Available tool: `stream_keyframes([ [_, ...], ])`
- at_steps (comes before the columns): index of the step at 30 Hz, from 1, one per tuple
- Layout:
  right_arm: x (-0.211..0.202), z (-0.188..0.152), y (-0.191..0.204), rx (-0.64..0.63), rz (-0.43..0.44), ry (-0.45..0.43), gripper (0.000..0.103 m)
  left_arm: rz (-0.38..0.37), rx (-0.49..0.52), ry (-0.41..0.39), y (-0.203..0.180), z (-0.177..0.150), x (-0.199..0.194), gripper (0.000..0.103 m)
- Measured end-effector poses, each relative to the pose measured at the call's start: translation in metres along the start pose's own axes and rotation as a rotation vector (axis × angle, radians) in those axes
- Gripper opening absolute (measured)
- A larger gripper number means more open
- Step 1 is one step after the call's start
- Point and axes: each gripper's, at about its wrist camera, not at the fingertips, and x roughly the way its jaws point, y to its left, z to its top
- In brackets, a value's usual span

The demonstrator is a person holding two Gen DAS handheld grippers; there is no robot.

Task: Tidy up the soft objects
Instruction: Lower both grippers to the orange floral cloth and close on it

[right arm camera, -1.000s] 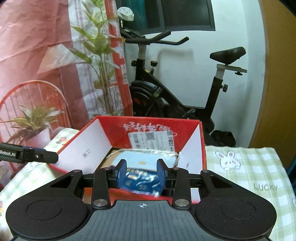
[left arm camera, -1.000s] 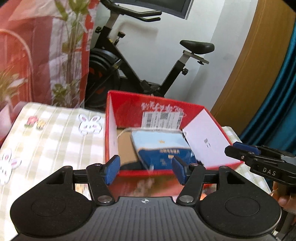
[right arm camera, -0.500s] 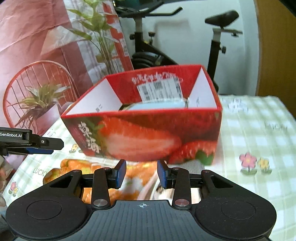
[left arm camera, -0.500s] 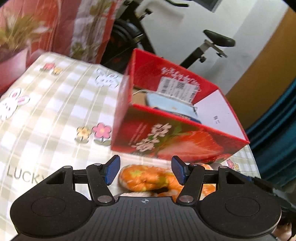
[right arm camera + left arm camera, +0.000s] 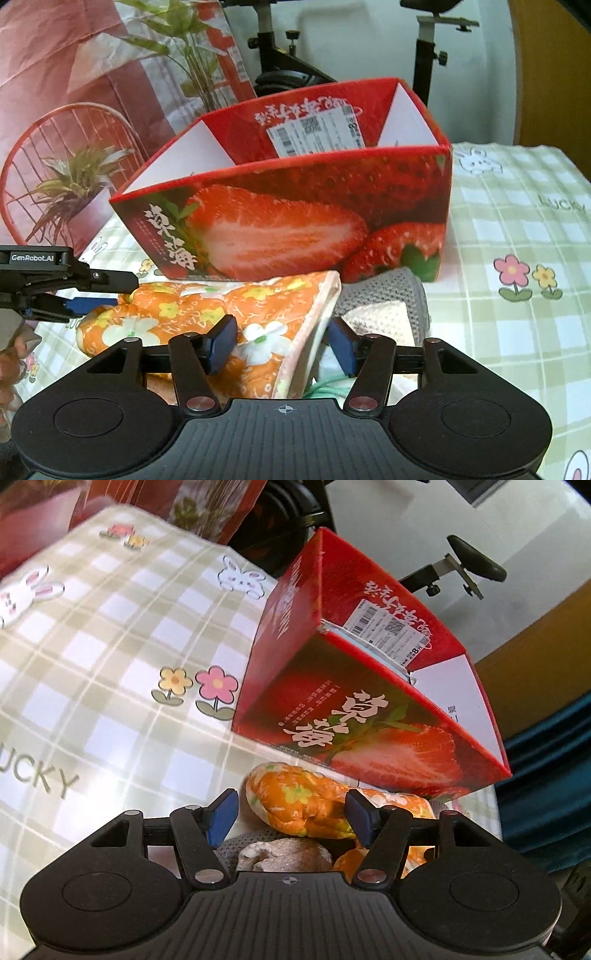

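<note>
An orange floral cloth (image 5: 303,805) (image 5: 221,306) lies crumpled on the checked tablecloth (image 5: 110,657), just in front of the red strawberry box (image 5: 369,709) (image 5: 295,206). My left gripper (image 5: 290,816) hangs low over the cloth's left end, jaws opening slightly, blue pads either side of a fold without pressing it. My right gripper (image 5: 281,345) is over the cloth's right edge, jaws opening, with the cloth between them and not pinched. The left gripper (image 5: 114,291) also shows at the left edge of the right wrist view. The box's inside is hidden from here.
A grey knit piece (image 5: 380,291) with a cream knit piece (image 5: 376,317) lies to the right of the cloth, and a beige fuzzy item (image 5: 284,854) lies under it. An exercise bike (image 5: 472,561) and a plant banner (image 5: 184,55) stand behind the table.
Both grippers came down from over the box to the pile in front of it. The blue pack the right gripper held is gone from its jaws, which now stand wider.
</note>
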Motion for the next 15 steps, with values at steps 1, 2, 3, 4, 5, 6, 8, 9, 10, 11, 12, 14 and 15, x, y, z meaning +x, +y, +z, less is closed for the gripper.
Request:
stream_keyframes([
  [1,0.001,-0.001,-0.001,0.003,0.003,0.002,0.053,-0.011,-0.014,0.006,0.002,0.000,0.002,0.067],
  [2,0.001,-0.001,-0.001,0.004,0.005,0.003,0.053,-0.021,-0.028,0.011,0.002,0.001,0.004,0.067],
  [3,0.002,-0.001,-0.001,0.004,0.009,0.005,0.053,-0.032,-0.044,0.015,0.003,0.001,0.007,0.067],
  [4,0.002,-0.001,-0.001,0.004,0.013,0.006,0.052,-0.044,-0.057,0.019,0.004,0.002,0.009,0.067],
  [5,0.002,-0.001,-0.001,0.006,0.015,0.008,0.051,-0.055,-0.071,0.024,0.005,0.002,0.011,0.067],
  [6,0.003,-0.001,-0.001,0.007,0.015,0.009,0.050,-0.062,-0.080,0.029,0.005,0.002,0.014,0.067],
  [8,0.002,-0.001,0.000,0.002,0.015,0.010,0.045,-0.069,-0.083,0.031,0.004,0.002,0.018,0.065],
  [9,0.002,-0.001,0.001,-0.001,0.012,0.010,0.041,-0.068,-0.077,0.027,0.002,0.001,0.018,0.064],
  [10,0.001,-0.001,0.001,-0.004,0.011,0.009,0.039,-0.066,-0.069,0.022,0.000,0.001,0.018,0.058],
  [11,0.001,0.000,0.001,-0.008,0.007,0.008,0.035,-0.068,-0.062,0.020,0.000,0.001,0.018,0.051],
  [12,0.000,0.000,0.002,-0.011,0.006,0.007,0.032,-0.072,-0.056,0.016,-0.001,0.001,0.017,0.049],
  [14,-0.002,0.000,0.002,-0.011,0.007,0.003,0.029,-0.075,-0.027,0.000,-0.006,0.000,0.015,0.037],
  [15,-0.002,0.001,0.003,-0.013,0.004,0.001,0.025,-0.070,-0.007,-0.010,-0.008,0.000,0.013,0.033],
])
